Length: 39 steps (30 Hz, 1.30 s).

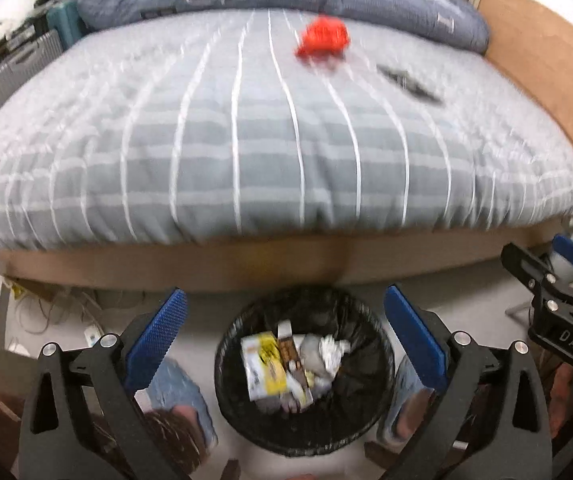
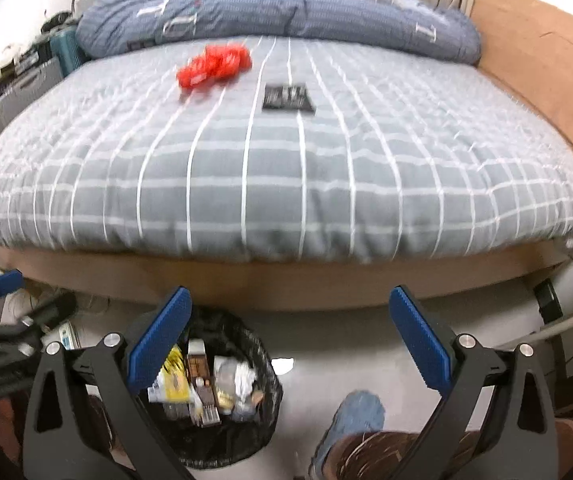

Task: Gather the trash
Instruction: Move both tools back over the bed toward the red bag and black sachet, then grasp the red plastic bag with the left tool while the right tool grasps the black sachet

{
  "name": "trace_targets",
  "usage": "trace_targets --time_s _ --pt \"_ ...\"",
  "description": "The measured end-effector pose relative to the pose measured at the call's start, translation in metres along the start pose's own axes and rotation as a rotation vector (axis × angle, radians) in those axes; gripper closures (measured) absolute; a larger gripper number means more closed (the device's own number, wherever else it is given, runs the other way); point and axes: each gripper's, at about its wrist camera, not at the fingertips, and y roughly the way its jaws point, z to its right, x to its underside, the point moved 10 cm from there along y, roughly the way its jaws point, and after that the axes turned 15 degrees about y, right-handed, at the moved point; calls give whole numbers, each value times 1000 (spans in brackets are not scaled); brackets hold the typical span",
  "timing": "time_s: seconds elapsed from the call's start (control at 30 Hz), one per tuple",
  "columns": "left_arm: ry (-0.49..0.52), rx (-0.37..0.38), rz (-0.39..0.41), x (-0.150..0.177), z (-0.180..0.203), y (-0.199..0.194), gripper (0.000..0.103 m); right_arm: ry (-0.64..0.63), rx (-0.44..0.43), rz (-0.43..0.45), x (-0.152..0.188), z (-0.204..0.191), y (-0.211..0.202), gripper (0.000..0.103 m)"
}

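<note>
A black-lined trash bin (image 1: 366,412) stands on the floor in front of the bed and holds several wrappers and crumpled paper. My left gripper (image 1: 284,312) hangs open and empty right above it. The bin also shows in the right wrist view (image 2: 264,408), low and left. My right gripper (image 2: 290,312) is open and empty, to the right of the bin. A crumpled red wrapper (image 1: 322,40) (image 2: 214,65) lies far back on the bed. A flat black packet (image 1: 408,85) (image 2: 288,98) lies to its right.
The bed (image 2: 286,184) has a grey checked cover and a brown wooden frame (image 2: 278,280). A blue duvet (image 2: 278,16) is bunched at its far end. Cases and clutter (image 2: 26,80) stand left of the bed. The person's slippered feet (image 1: 178,396) flank the bin.
</note>
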Motion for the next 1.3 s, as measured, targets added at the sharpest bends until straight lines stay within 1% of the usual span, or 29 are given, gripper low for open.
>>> trace_targets --time_s 0.1,0.23,0.5,0.7,0.93,1.13,1.3 --pt "-15 -12 48 -19 -15 -13 6 -6 -5 39 -16 0 -8 8" --pt "-24 -16 86 -42 -28 -20 6 -19 -8 84 -41 -3 -13 8" --pt "-6 -35 124 -88 -37 -7 6 -18 -17 137 -99 -14 2 8" --pt "19 -49 128 -119 -36 14 6 1 -35 123 -121 -17 22 8" --pt "45 -56 157 -167 -39 34 6 -9 -38 115 -142 -26 45 8" --pt "58 -54 168 -208 -43 59 6 9 -44 98 -163 -32 74 8" --pt "76 -49 162 -241 -46 86 6 -4 -37 77 -177 -41 100 8"
